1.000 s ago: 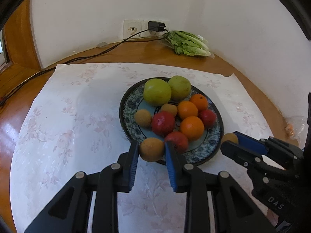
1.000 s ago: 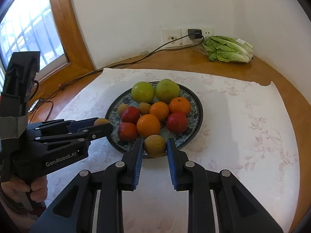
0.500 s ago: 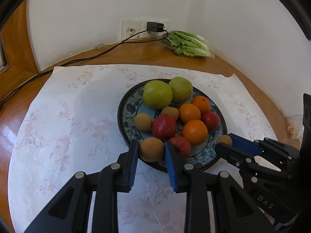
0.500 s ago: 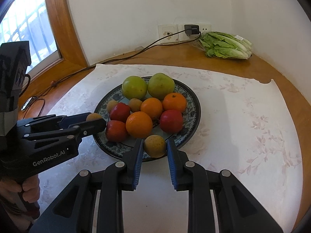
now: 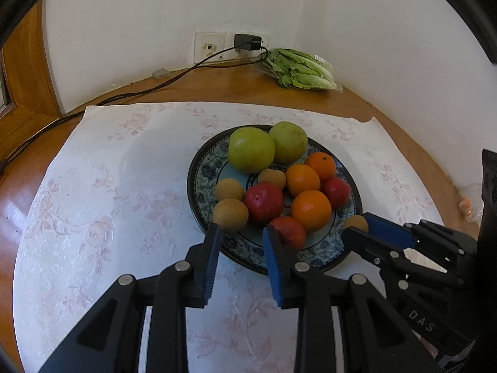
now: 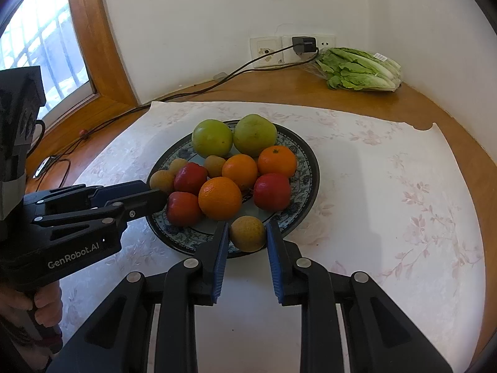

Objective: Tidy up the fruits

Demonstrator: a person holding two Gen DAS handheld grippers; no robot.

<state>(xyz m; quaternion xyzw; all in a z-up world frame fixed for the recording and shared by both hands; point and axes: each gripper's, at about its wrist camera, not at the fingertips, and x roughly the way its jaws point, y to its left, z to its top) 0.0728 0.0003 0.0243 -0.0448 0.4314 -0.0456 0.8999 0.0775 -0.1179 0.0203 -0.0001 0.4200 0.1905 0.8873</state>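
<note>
Both grippers come from the near side of the table and point down at a slant toward the patterned plate (image 5: 198,186), which stands on a flowered white cloth (image 5: 93,186). The left gripper (image 5: 240,233) hangs over the near left rim of the plate. Its blue pads (image 5: 214,248) stand a narrow way apart with nothing pressed between them, and a small brown fruit (image 5: 230,215) lies on the plate just beyond the tips, not touching the pads as far as can be seen. The right gripper (image 6: 247,233) is at the near right rim of the plate, and its two pads sit on both sides of another small brown fruit (image 6: 247,233), which they hold while it is at the edge of the plate. In the right wrist view a hand (image 6: 34,307) is closed around the handle of the left gripper at the lower left. The plate carries two green fruits (image 6: 212,137) at the far side, three oranges (image 6: 220,198) in the middle and to the right, and three red fruits (image 6: 272,191) among them, with some more small brown ones on the left side. A bag of lettuce (image 6: 360,70) lies in the far corner of the wooden table (image 6: 279,84), near a wall socket with a black plug (image 6: 304,44).
</note>
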